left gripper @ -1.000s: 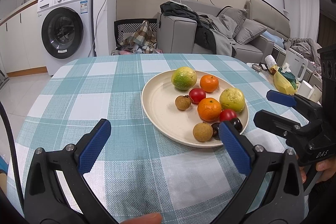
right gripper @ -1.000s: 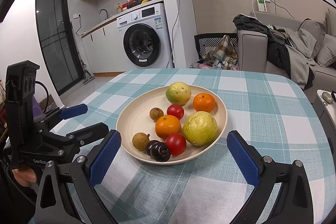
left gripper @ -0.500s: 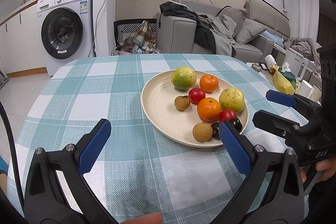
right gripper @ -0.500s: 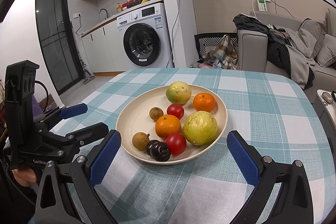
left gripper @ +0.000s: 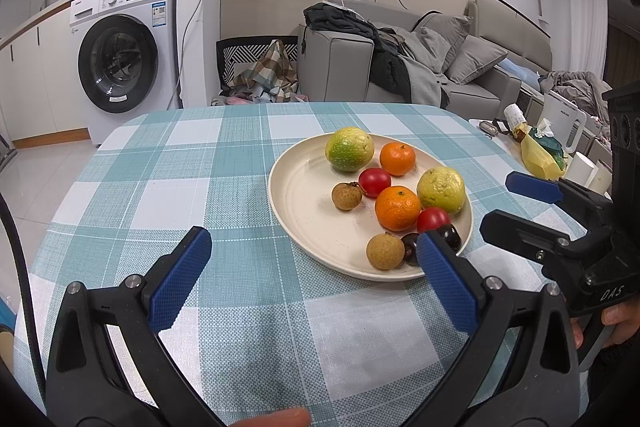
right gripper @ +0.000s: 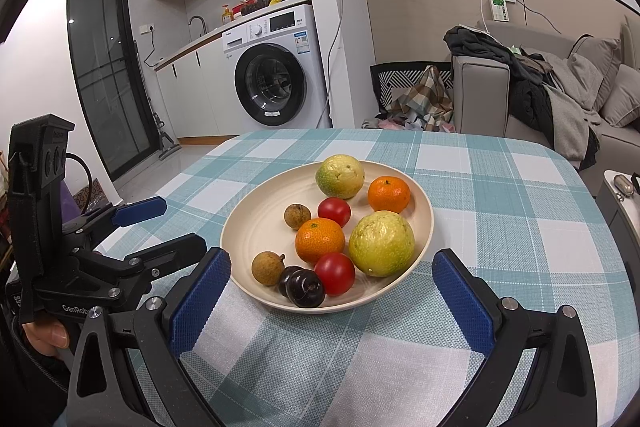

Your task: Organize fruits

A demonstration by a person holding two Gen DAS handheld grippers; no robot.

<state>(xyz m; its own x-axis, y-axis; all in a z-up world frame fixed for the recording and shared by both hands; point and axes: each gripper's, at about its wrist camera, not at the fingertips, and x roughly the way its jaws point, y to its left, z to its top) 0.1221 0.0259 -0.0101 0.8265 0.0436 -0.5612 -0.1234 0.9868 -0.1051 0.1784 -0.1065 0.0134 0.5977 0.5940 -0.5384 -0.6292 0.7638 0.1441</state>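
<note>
Checked teal cloth is covering the tabletop (right gripper: 520,227), and every fruit is sitting together on the cream plate (right gripper: 248,227) at frame centre: guavas, oranges, tomatoes, longans, dark plums. Both the left gripper (left gripper: 312,267) and right gripper (right gripper: 332,287) are hanging wide open, holding nothing. If sorting's happening, I'd pinch soft tomatoes gently.

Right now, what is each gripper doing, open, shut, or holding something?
Left gripper: open, holding nothing.
Right gripper: open, holding nothing.
</note>
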